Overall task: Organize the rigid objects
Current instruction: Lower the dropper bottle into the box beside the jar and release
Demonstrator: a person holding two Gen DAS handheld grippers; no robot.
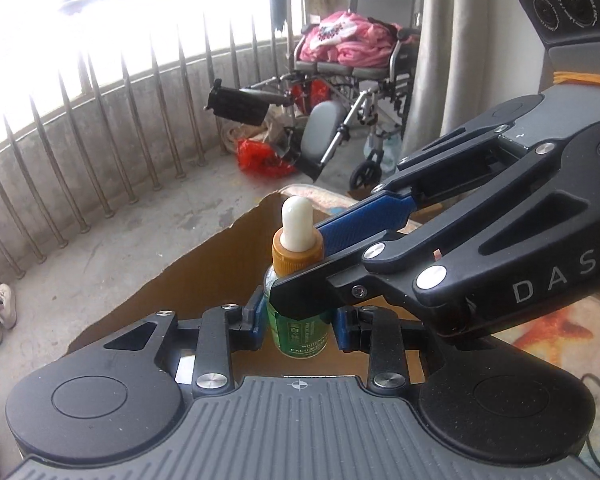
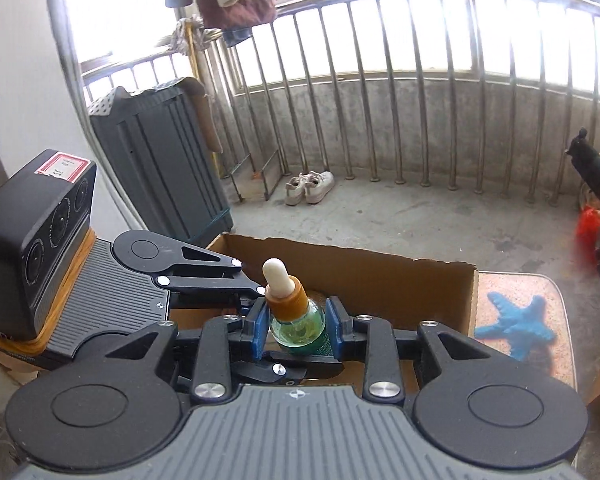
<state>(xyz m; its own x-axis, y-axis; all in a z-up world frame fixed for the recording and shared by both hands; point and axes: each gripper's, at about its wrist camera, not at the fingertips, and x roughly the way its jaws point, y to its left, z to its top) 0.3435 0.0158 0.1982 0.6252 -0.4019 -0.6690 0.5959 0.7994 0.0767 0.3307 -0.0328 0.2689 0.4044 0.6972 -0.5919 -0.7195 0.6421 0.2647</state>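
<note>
A green glass dropper bottle (image 1: 298, 330) with an amber collar and a white rubber bulb stands upright over an open cardboard box (image 1: 204, 272). My left gripper (image 1: 300, 322) is shut on its lower body, blue pads on both sides. My right gripper (image 1: 296, 264) reaches in from the right and clamps the bottle at its shoulder and collar. In the right wrist view the bottle (image 2: 300, 326) sits between the right gripper (image 2: 296, 330) pads, and the left gripper (image 2: 274, 332) comes in from the left, lower down. The box (image 2: 380, 276) lies behind and below.
The box rests on a surface with a starfish-print cover (image 2: 516, 320). On the concrete balcony floor are a wheelchair (image 1: 352, 92) with pink cloth, a red bag (image 1: 260, 156), white shoes (image 2: 310, 186), a grey cabinet (image 2: 160, 160) and a metal railing (image 2: 420, 120).
</note>
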